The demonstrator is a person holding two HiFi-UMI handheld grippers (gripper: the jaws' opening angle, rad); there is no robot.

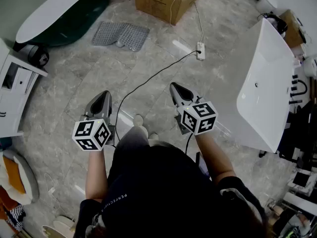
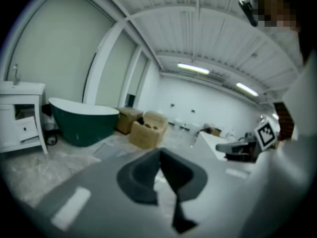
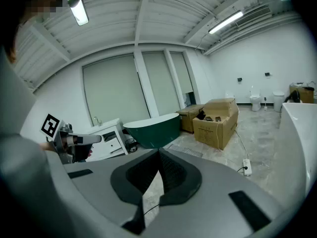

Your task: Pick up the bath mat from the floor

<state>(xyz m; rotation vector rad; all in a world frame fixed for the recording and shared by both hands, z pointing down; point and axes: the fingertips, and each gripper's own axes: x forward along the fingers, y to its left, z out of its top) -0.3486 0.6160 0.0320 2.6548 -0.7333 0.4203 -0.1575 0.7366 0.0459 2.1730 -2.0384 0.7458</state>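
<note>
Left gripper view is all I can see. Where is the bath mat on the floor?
Observer: The head view shows the bath mat lying flat beside the green bathtub, just in front of a cardboard box, well ahead of the left gripper.
Operator: Is anything in my way?
Observer: A black cable crosses the floor between you and the mat and runs to a white power strip.
Operator: Is my other gripper holding something?
Observer: No. The right gripper view shows the right gripper with its fingers together and nothing between them.
</note>
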